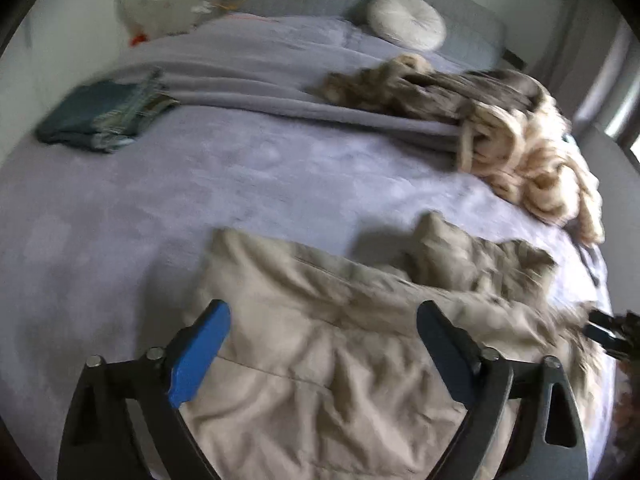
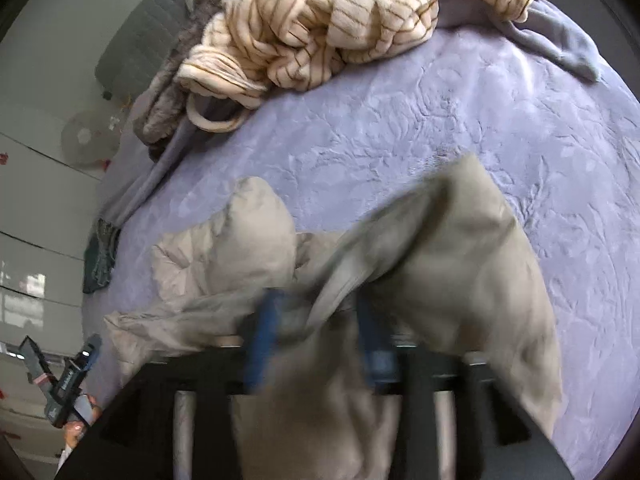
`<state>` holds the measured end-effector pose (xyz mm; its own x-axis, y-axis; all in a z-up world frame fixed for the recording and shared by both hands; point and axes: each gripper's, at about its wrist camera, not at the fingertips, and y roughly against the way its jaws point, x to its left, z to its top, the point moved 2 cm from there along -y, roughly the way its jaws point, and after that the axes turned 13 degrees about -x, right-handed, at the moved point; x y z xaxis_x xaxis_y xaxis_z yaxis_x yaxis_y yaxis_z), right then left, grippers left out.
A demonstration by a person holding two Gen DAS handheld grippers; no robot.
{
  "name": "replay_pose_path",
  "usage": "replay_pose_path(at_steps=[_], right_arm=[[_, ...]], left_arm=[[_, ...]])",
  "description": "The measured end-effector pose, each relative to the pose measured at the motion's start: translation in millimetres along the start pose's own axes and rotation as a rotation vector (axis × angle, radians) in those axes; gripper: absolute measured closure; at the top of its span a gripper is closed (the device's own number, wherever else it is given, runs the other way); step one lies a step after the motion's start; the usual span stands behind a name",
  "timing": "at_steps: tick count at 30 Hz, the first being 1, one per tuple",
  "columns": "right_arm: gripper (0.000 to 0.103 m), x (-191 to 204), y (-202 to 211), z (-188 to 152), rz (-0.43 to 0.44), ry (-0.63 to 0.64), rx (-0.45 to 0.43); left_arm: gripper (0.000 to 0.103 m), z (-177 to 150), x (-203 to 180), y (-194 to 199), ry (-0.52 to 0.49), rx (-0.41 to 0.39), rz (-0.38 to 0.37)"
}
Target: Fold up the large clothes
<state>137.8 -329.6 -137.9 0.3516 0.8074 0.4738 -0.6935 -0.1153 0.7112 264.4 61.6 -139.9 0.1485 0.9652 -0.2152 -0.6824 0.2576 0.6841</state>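
- The beige padded jacket (image 1: 320,360) lies rumpled at the near edge of the bed (image 1: 200,184), on the lavender bedspread. That leaves open bedspread beyond it, probably as room to spread and fold the jacket.
- The left claw (image 1: 322,316) hangs above the jacket's body with its jaws spread wide, one blue pad (image 1: 196,354) and one dark finger apart, and nothing between them. It reads as poised to take a fresh hold, likely on a hem or side seam.
- The right claw (image 2: 320,320) is blurred. Its blue fingers sit close together with beige cloth bunched between and draped over them, so I judge it pinched on a fold of the jacket, raising that part off the bed. Lifting one end would let the cloth hang out straight.
- In the right wrist view the jacket (image 2: 440,260) rises in a peak over the claw, while another puffy part rests on the bedspread to the left.
- A folded dark green garment (image 1: 100,114) sits well apart near the far left of the bed, perhaps a piece already folded.
- A cream striped fleece blanket (image 2: 320,28) and a brownish throw (image 1: 420,88) are heaped at the far side, clear of the working area, with a round white cushion (image 1: 406,20) by the headboard.
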Motion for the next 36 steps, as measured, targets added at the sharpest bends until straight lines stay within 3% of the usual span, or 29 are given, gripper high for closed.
replay_pose_path(at_steps=[1, 3, 4, 5, 6, 7, 12, 18, 21, 25, 29, 32, 36], right_arm=[[0.038, 3, 0, -2, 0.015, -0.002, -0.004], [0.038, 13, 4, -8, 0.031, 0.019, -0.008], [0.043, 20, 4, -11, 0.034, 0.047, -0.008], [0.054, 29, 1, -17, 0.047, 0.090, 0.000], [0.081, 37, -4, -22, 0.050, 0.126, 0.019], [0.087, 43, -11, -29, 0.048, 0.159, 0.041], [0.087, 48, -53, -46, 0.017, 0.219, 0.076], [0.102, 39, -99, -36, -0.015, 0.222, 0.087], [0.102, 38, -100, -29, -0.001, 0.192, 0.119], [0.101, 20, -67, -9, -0.057, 0.247, 0.086], [0.100, -38, -43, 15, -0.221, 0.194, 0.024], [0.102, -76, -54, 20, -0.232, 0.043, 0.066], [0.102, -85, -80, 18, -0.244, 0.012, 0.098]], left_arm=[[0.032, -3, -6, -3, -0.009, 0.016, -0.026], [0.033, -11, -23, -10, -0.024, 0.042, -0.086], [0.033, -16, -31, -13, -0.033, 0.046, -0.102], [0.033, -20, -38, -16, -0.047, 0.052, -0.110], [0.033, -25, -47, -20, -0.067, 0.057, -0.114], [0.033, -31, -54, -27, -0.086, 0.059, -0.111], [0.033, -48, -65, -68, -0.120, 0.082, -0.037], [0.033, -43, -64, -100, -0.130, 0.097, -0.007], [0.033, -33, -59, -96, -0.135, 0.113, -0.017], [0.033, -16, -24, -77, -0.193, 0.061, 0.065], [0.033, -10, 35, -90, -0.104, 0.098, 0.149], [0.033, -15, 55, -109, -0.009, 0.129, 0.154], [0.032, -19, 61, -130, 0.024, 0.148, 0.188]])
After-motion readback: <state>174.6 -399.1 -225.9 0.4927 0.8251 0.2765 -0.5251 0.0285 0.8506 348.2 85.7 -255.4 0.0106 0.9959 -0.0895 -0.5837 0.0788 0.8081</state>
